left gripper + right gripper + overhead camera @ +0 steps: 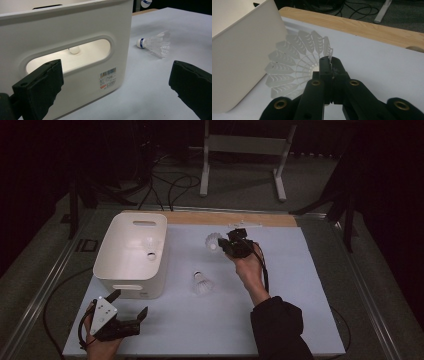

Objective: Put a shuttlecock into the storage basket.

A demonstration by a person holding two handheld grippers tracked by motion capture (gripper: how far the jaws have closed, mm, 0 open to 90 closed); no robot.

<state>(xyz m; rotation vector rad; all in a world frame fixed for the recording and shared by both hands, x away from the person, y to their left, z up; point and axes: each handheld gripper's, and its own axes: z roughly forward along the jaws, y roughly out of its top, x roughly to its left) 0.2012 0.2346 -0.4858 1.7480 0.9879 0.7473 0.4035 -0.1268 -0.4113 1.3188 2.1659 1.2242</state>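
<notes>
One shuttlecock (294,65) pinched, right gripper (331,65) | bin (131,251) beside

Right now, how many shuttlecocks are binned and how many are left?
Done: one shuttlecock in the bin, seen from above and through the handle slot of the bin. In hand: the right tongs are shut on the skirt of a second shuttlecock, held right of the bin. Left: a third shuttlecock lies on the mat. The left tongs are open, holding nothing.

White shuttlecock (156,43) with blue band, cream bin (131,254), pale blue table (280,295).
</notes>
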